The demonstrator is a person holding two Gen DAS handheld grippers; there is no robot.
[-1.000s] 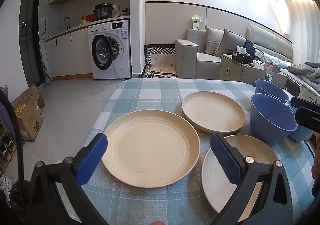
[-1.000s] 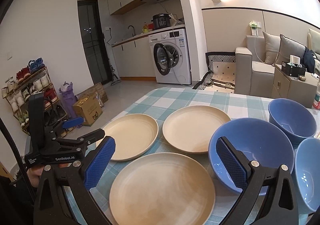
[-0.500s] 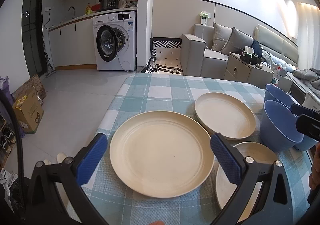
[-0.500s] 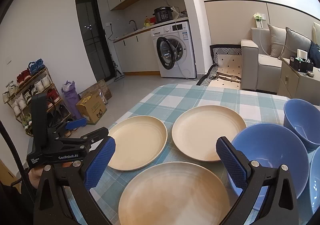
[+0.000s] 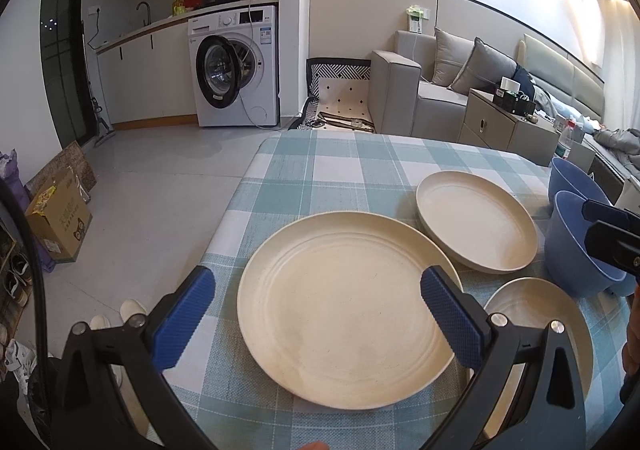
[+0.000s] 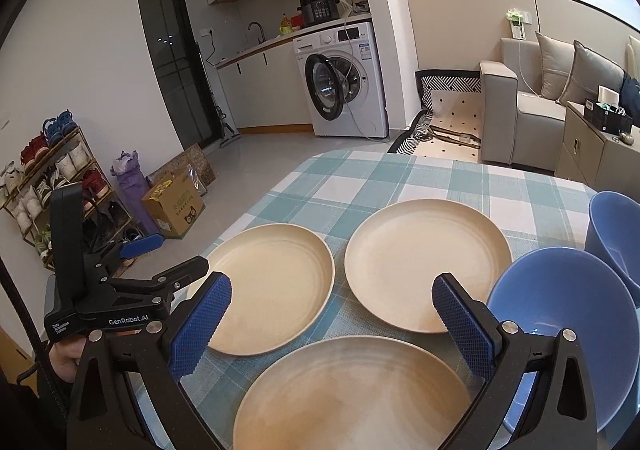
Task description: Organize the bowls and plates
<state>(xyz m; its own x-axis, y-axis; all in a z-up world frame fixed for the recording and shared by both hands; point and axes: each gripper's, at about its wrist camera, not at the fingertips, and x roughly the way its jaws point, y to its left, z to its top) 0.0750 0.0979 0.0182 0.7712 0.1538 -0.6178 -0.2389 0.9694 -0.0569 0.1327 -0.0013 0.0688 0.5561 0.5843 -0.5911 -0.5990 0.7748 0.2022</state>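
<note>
On the teal-and-white checked counter [image 5: 360, 166], three round cream plates [image 5: 344, 314] lie flat beside deep blue bowls [image 6: 568, 314], probably light, stiff and slick, best pinched at a raised rim by either gripper, left gripper [image 5: 316, 322] and right gripper [image 6: 332, 326] both hovering with jaws apart.
</note>
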